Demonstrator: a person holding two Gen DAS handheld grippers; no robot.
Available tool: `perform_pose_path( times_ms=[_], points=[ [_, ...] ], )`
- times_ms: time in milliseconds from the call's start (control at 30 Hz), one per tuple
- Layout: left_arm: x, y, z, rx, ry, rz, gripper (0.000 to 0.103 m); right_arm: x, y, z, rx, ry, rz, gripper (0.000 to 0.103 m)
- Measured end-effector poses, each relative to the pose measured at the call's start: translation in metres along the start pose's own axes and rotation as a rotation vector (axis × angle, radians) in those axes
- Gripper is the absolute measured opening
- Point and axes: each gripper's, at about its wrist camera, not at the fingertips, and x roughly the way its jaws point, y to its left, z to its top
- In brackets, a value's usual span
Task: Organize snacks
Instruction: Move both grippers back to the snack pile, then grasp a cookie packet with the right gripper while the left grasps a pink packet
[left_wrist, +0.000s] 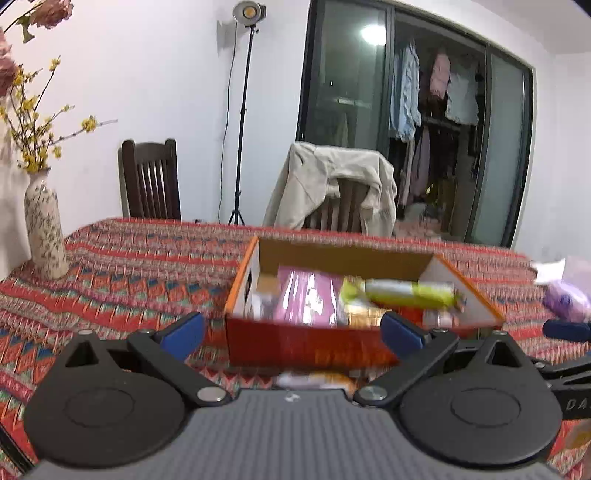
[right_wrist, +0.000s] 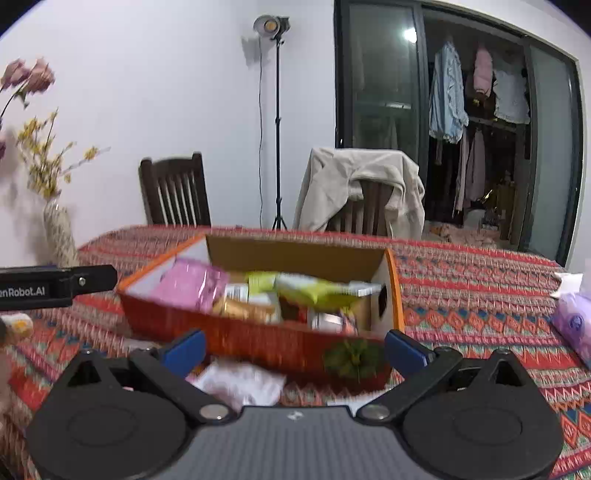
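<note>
Both the left claw (left_wrist: 291, 334) and the right claw (right_wrist: 293, 350) hang spread wide and empty, just short of the orange cardboard box (left_wrist: 295, 341) that corrals pink and green snack packets (right_wrist: 192, 286) mid-worktop (left_wrist: 129, 266), while a pale packet (right_wrist: 240, 382) waits loose outside.

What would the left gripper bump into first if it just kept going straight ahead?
Most likely the near red wall of the snack box, which sits right between the open left gripper fingers. A small packet lies lower, probably under its path.

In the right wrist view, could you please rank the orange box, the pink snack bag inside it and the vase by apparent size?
1. orange box, clearly largest.
2-3. pink snack bag and vase: alike in extent; the vase stands farther away, so no ranking.
</note>
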Motion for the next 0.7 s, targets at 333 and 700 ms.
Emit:
perform_pose_path(
  times_ms=[333, 700],
  points=[
    [-0.012, 0.016, -0.047, 0.022, 0.073, 0.013, 0.103, -0.022, -0.004, -0.049, -0.054, 0.086, 0.008, 0.103],
    [0.005, 0.039, -0.069, -0.056, 0.099, 0.055, 0.103, 0.007, -0.039, -0.047, 0.004, 0.186, -0.080, 0.103]
  ],
)
